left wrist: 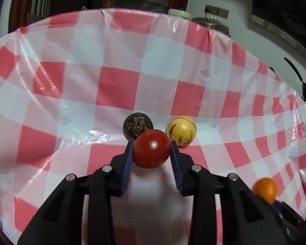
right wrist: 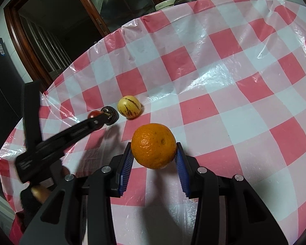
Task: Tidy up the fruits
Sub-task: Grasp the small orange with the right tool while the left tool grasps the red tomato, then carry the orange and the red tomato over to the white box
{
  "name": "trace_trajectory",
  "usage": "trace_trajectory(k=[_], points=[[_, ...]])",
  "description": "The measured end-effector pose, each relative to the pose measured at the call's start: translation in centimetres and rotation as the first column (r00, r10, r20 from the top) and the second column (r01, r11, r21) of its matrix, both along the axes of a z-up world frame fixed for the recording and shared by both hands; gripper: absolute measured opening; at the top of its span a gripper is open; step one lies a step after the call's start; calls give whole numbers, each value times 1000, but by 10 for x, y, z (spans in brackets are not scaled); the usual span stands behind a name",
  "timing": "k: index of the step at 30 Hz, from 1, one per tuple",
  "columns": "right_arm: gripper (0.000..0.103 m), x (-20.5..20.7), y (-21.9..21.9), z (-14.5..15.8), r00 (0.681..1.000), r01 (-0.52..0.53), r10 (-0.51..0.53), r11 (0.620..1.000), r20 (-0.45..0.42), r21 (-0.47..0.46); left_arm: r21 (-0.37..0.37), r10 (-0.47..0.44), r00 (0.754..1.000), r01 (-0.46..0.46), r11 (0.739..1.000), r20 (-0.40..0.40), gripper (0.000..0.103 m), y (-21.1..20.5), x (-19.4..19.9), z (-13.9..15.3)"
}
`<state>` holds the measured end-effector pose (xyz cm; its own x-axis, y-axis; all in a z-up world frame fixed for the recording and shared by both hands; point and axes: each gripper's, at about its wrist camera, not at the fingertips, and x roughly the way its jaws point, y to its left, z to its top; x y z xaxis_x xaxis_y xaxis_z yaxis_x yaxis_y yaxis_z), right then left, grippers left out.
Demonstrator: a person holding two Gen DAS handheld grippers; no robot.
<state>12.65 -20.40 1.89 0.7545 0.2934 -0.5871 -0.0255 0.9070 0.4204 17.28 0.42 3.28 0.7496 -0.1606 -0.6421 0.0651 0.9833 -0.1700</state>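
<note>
Left gripper (left wrist: 151,150) is clamping its blue ribbed jaws on a shiny round red tomato (left wrist: 151,151), jaws spread only as wide as the fruit. It's hanging right in front of a dark brown round fruit (left wrist: 135,127) and a yellow round fruit with purple streaks (left wrist: 181,131), both sitting on the bench under a red-and-white checkered plastic cloth (left wrist: 116,85). Right gripper (right wrist: 154,153) is pinching a dimpled round orange (right wrist: 153,146) between its jaws, opened a bit wider, nearer the bench edge.
</note>
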Motion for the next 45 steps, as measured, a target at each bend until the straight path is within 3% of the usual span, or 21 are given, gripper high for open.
trace_trajectory(k=[9, 16, 21, 27, 33, 40, 45], points=[[41, 3, 1, -2, 1000, -8, 8, 1000, 1, -1, -42, 36, 998, -34, 999, 43, 36, 23, -72, 5], [41, 4, 4, -3, 1000, -4, 4, 1000, -16, -18, -32, 28, 998, -26, 999, 60, 36, 36, -121, 7], [41, -4, 5, -1, 998, 53, -54, 997, -23, -61, -41, 25, 998, -23, 999, 63, 36, 43, -150, 7], [41, -51, 6, -1, 995, 74, -78, 995, -68, -62, -24, -6, 995, 8, 1000, 103, 36, 39, -183, 14], [41, -109, 18, 10, 996, 50, -64, 976, -58, -214, 19, -68, 986, 66, 998, 150, 36, 21, -219, 22], [41, -168, 15, 30, 999, 37, -49, 931, -23, -362, 7, -109, 980, 109, 994, 166, 36, 5, -260, 26], [41, -202, 4, 36, 999, 42, -51, 911, -11, -411, 41, -176, 971, 172, 984, 164, 36, -22, -285, 27]])
